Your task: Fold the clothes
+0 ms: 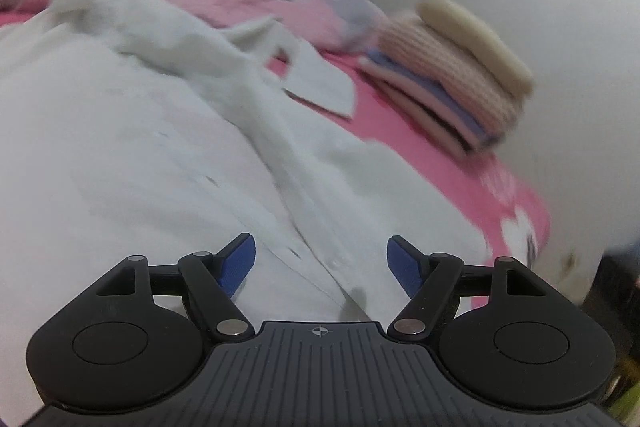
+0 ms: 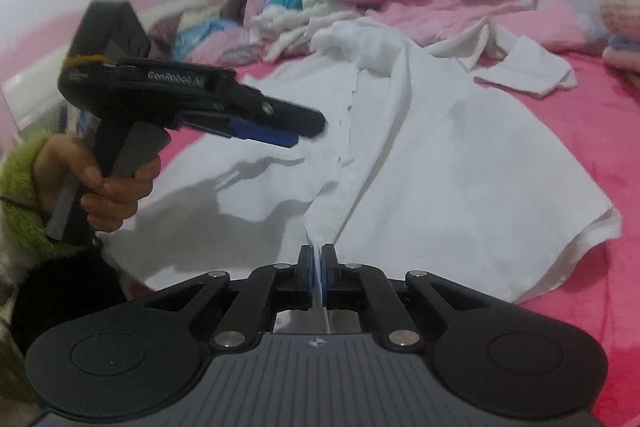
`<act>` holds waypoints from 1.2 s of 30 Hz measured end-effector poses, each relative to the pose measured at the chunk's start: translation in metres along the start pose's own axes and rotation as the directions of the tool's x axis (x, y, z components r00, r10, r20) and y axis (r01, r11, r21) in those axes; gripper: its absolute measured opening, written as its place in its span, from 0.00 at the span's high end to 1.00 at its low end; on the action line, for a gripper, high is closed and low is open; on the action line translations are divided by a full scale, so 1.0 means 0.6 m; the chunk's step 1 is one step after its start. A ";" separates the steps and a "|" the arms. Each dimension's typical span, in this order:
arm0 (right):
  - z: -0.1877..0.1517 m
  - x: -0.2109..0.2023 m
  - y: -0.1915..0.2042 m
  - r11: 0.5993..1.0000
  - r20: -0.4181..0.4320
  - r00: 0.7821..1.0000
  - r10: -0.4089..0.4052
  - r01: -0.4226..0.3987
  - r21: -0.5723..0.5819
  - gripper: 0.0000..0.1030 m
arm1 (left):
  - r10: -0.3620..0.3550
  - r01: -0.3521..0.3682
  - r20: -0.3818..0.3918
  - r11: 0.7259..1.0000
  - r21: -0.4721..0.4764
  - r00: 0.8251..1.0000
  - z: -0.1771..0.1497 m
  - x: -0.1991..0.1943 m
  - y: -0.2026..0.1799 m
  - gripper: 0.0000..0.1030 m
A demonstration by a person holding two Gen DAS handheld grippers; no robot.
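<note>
The right tool (image 2: 319, 269) pinches the white shirt (image 2: 460, 163) on the bed (image 2: 600, 115); the left tool (image 1: 321, 259) hangs wide apart, holding nothing.

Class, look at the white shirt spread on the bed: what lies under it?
A pink bedsheet shows around the white shirt and runs beneath it. Anything else under the shirt is covered and cannot be seen.

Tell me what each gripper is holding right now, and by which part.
The right gripper is shut on the white shirt, pinching its front edge near the hem. The left gripper hangs open above the shirt, holding nothing.
</note>
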State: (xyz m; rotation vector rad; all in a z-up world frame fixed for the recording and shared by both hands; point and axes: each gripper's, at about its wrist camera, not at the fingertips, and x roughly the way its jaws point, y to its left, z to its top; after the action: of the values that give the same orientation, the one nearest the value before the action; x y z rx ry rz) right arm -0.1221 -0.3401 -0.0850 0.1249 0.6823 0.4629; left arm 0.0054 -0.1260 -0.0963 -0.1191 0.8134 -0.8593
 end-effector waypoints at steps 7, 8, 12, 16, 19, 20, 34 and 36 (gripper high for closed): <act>0.065 -0.075 -0.040 0.996 0.113 0.991 -0.068 0.062 0.056 0.65 | 0.002 0.003 -0.044 0.993 0.122 0.999 -0.033 0.028 -0.031 0.28; 0.077 -0.084 -0.046 0.996 0.129 0.989 -0.077 0.069 0.064 0.65 | 0.011 -0.005 -0.041 0.989 0.145 0.999 -0.036 0.030 -0.036 0.28; 0.166 -0.019 -0.033 0.994 0.132 0.988 -0.078 0.086 -0.062 0.66 | 0.049 -0.042 -0.029 0.975 0.220 0.998 -0.049 0.035 -0.052 0.27; 0.226 0.108 -0.001 0.969 0.035 0.996 -0.084 0.090 -0.228 0.71 | 0.071 -0.064 -0.016 0.960 0.272 0.997 -0.058 0.035 -0.062 0.27; 0.241 0.188 -0.006 0.949 -0.028 0.989 -0.143 0.129 -0.287 0.78 | 0.076 -0.069 -0.014 0.955 0.289 0.997 -0.059 0.035 -0.064 0.27; 0.243 0.203 -0.018 0.952 -0.041 0.986 -0.163 0.146 -0.269 0.87 | 0.075 -0.068 -0.015 0.955 0.290 0.997 -0.059 0.035 -0.063 0.27; 0.264 0.206 -0.077 0.958 -0.006 0.967 -0.253 0.250 -0.139 1.00 | 0.051 -0.041 -0.028 0.965 0.259 0.998 -0.054 0.034 -0.058 0.27; 0.272 0.204 -0.051 0.961 0.017 0.979 -0.205 0.205 -0.185 1.00 | 0.049 -0.040 -0.030 0.966 0.257 0.998 -0.055 0.034 -0.058 0.27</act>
State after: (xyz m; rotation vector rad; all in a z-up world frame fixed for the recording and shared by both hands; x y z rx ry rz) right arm 0.0757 -0.3057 -0.0376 -0.1222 0.6438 0.3251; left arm -0.0314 -0.1566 -0.1173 0.1427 0.7289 -0.9184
